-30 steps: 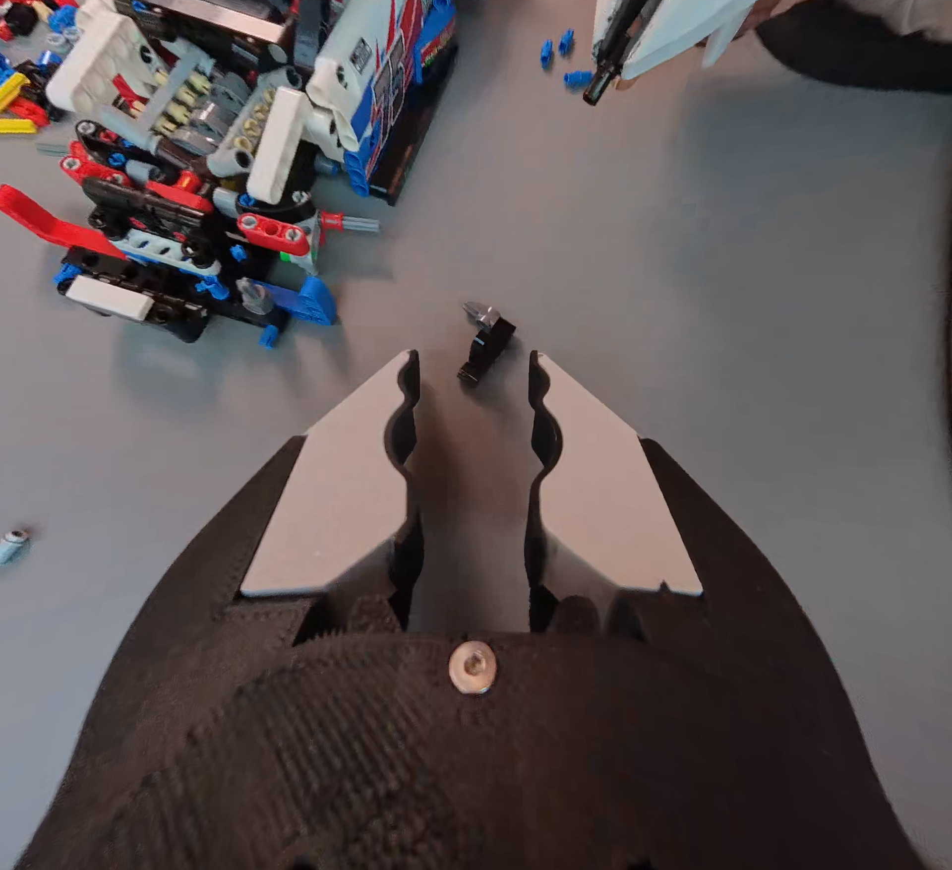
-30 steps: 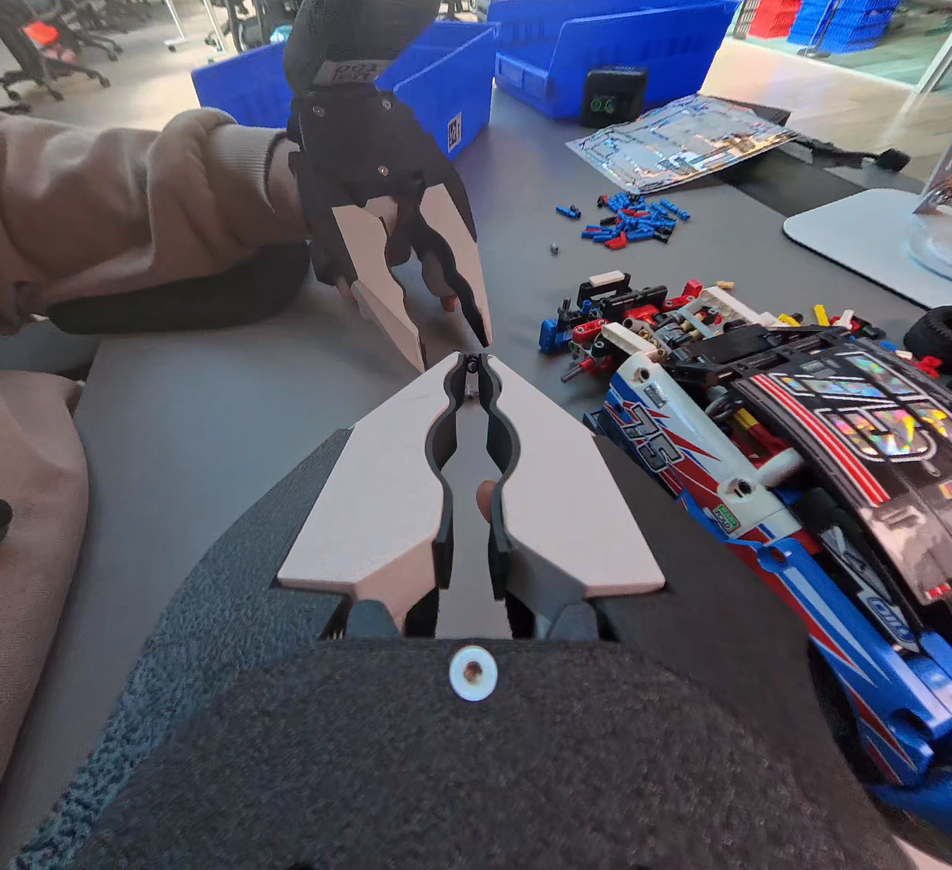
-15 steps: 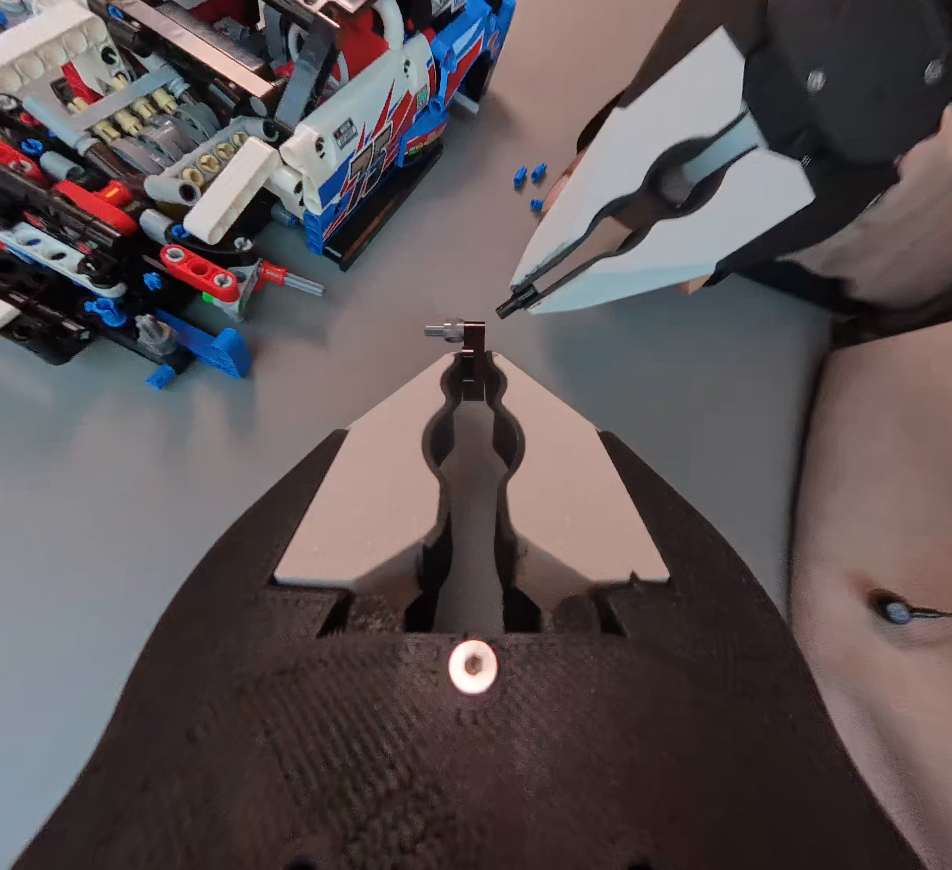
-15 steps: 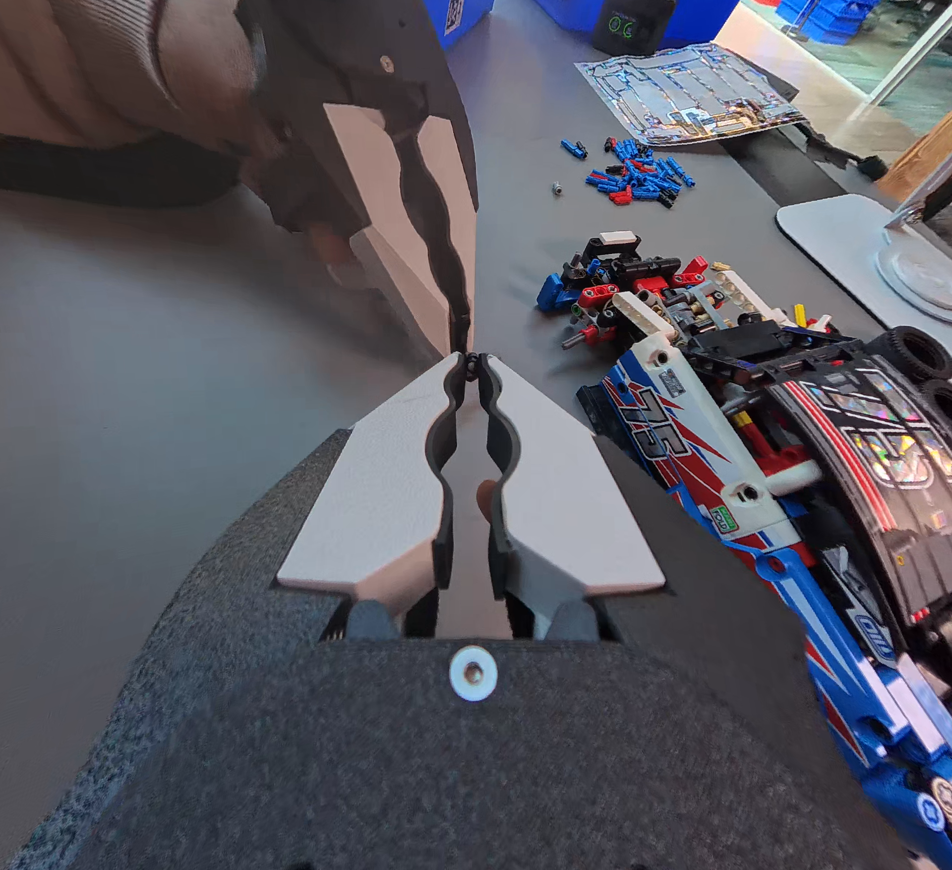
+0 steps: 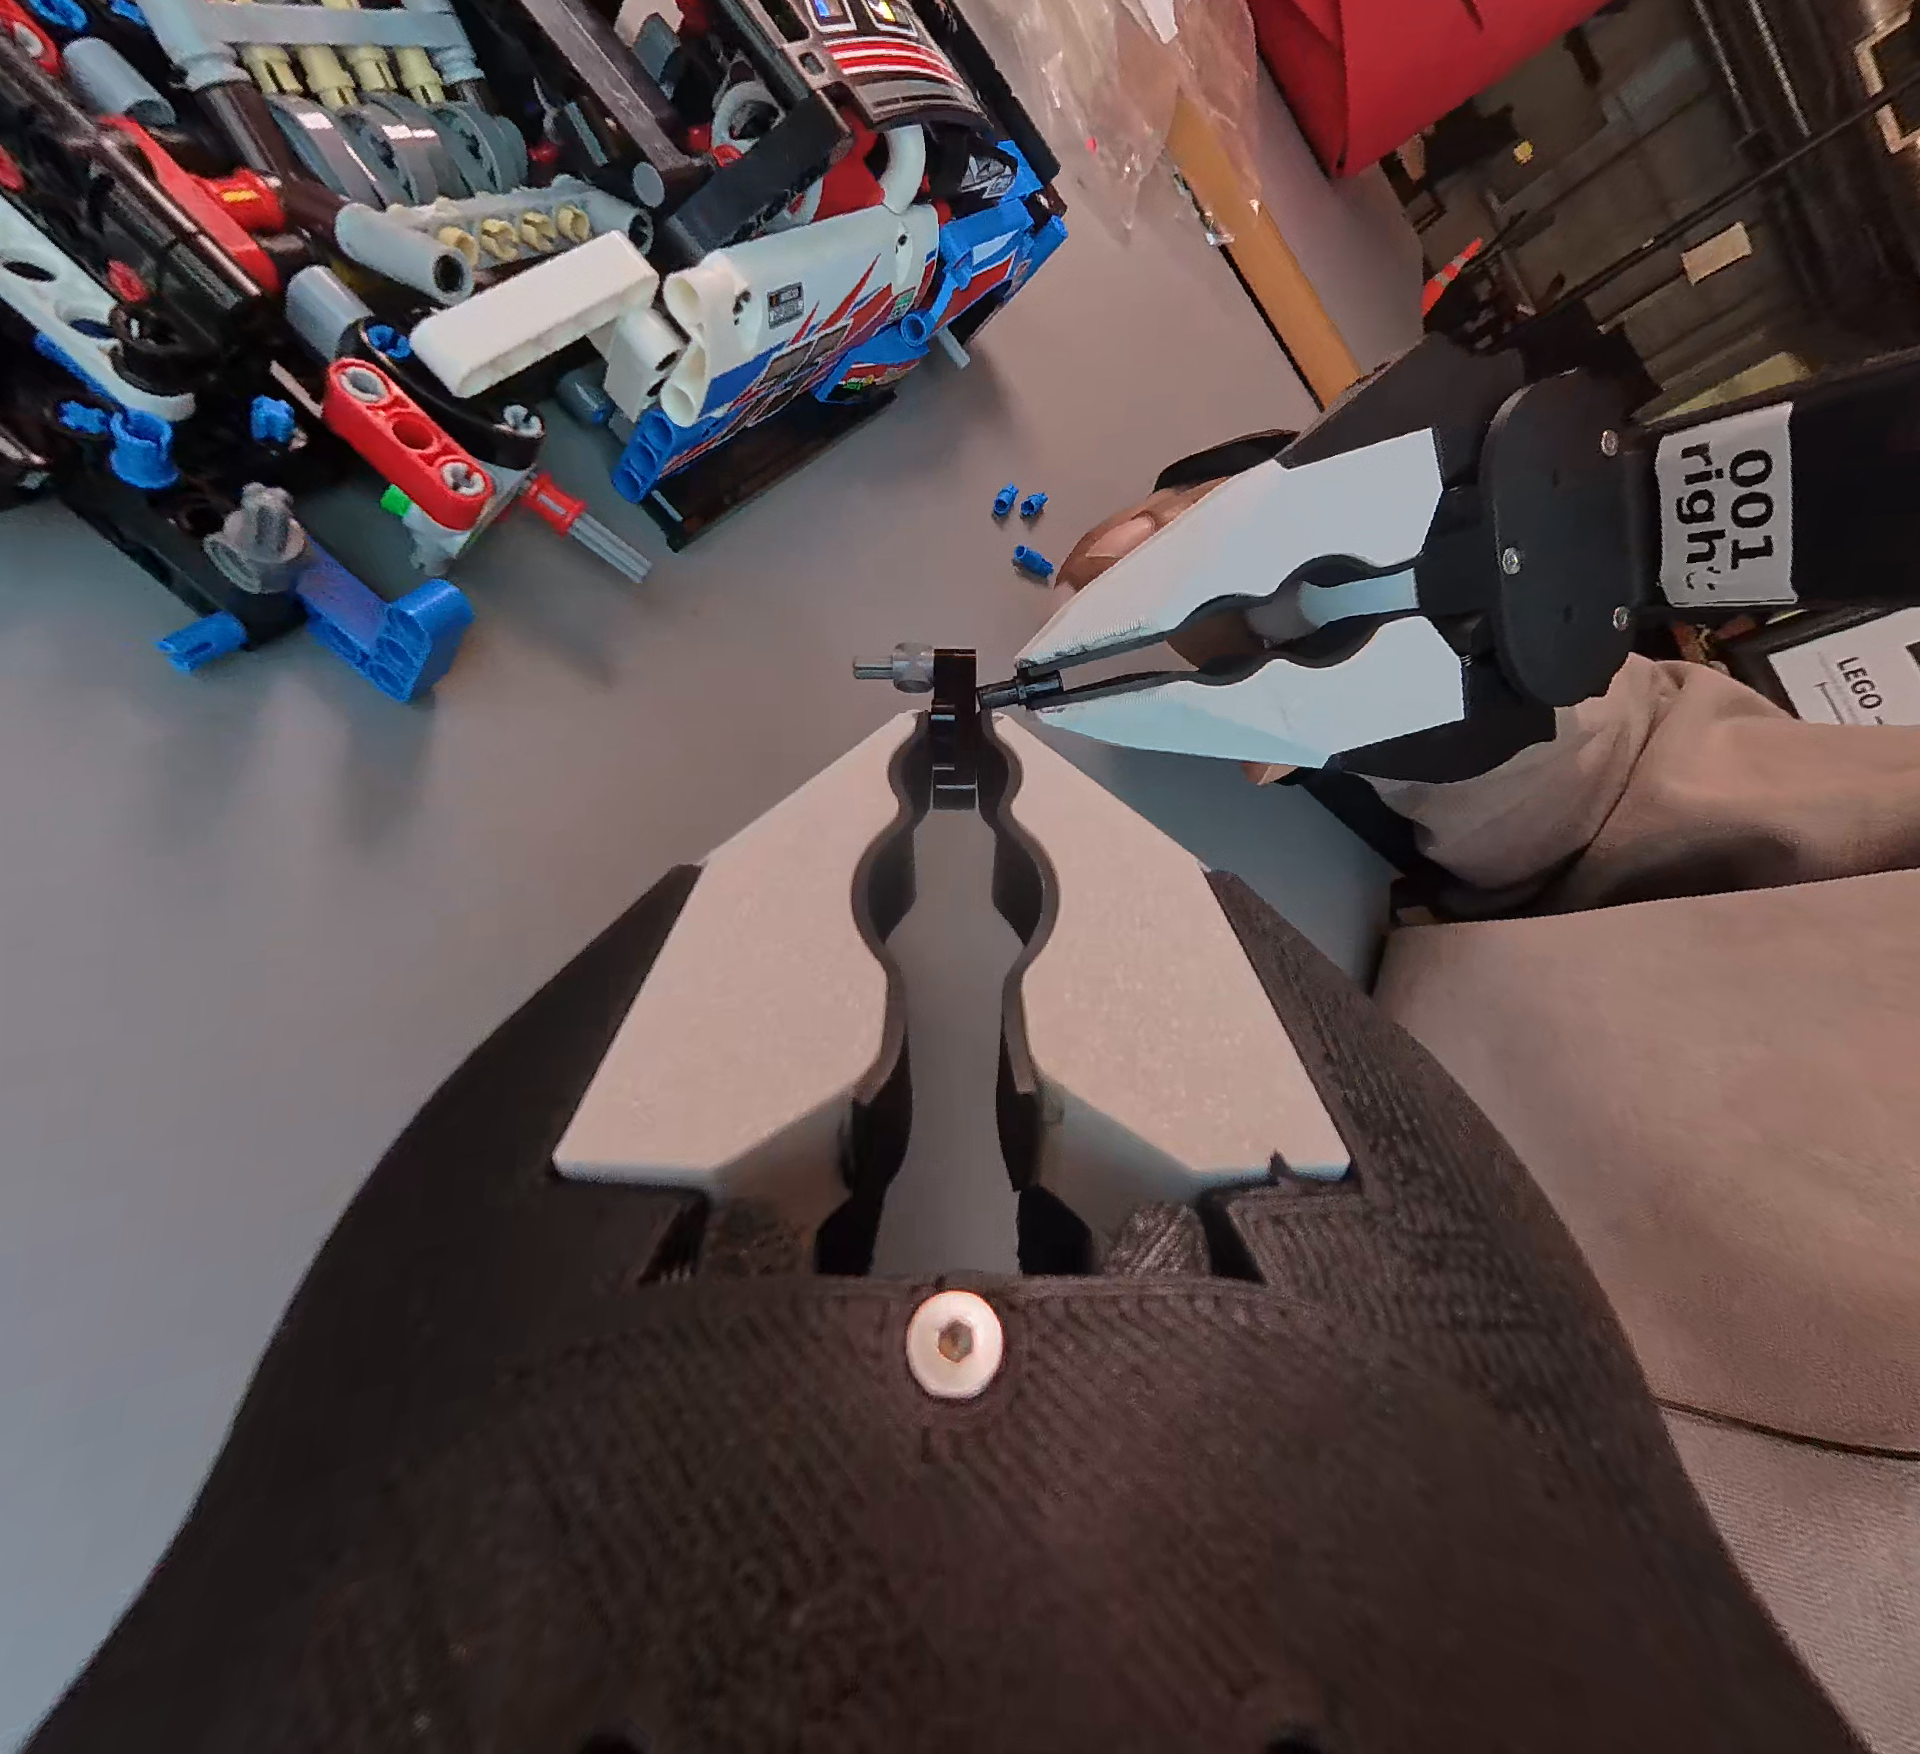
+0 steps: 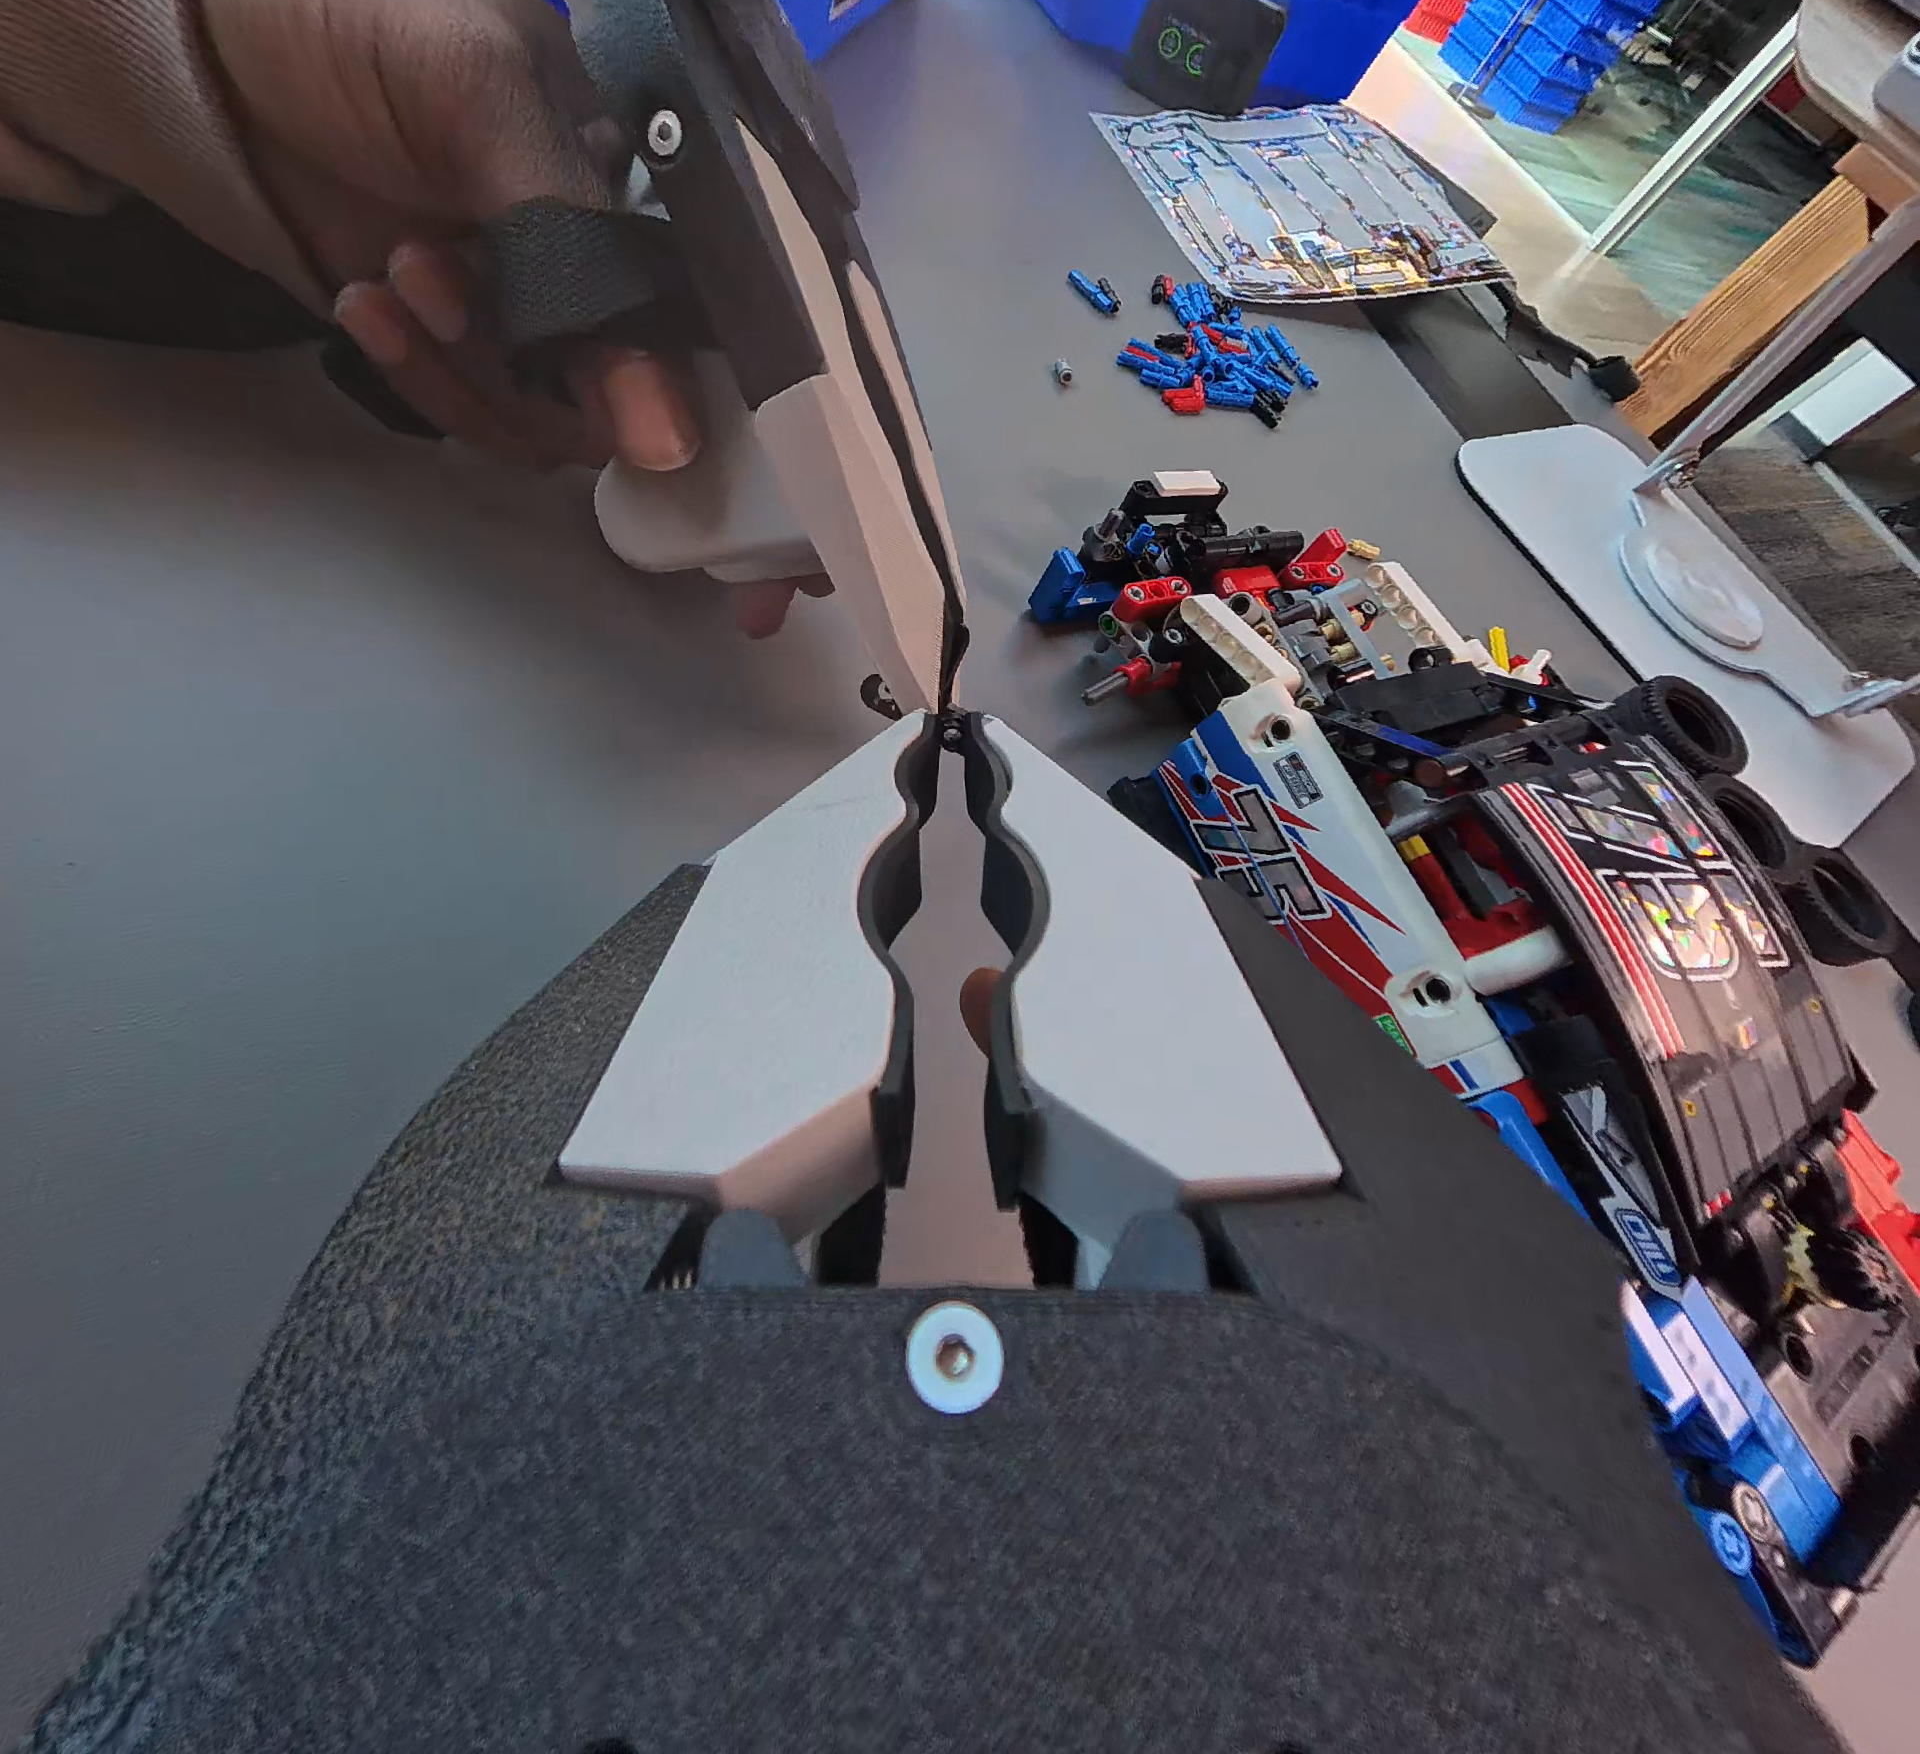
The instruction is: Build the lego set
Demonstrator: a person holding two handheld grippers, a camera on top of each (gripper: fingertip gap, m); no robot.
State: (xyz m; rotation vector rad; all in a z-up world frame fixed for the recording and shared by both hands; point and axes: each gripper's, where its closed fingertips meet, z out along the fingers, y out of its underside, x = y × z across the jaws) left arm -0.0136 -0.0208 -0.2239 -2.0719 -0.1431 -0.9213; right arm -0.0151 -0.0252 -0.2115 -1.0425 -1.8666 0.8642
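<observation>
Above the grey counter (image 5: pixel 312 873), beside the lego car (image 5: pixel 790 177), the left tongs (image 5: pixel 954 722) clench a black connector (image 5: pixel 954 681) while the right tongs (image 5: pixel 1023 681), clenched on a black pin (image 5: pixel 1023 692), seem to be mating them, calling for straight pressing.

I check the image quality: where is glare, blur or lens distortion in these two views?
Left wrist view: sharp on the black connector; fisheye tilts the background. Right wrist view: the hand is softly blurred, the car's foil sticker glares, and the edges bend.
</observation>
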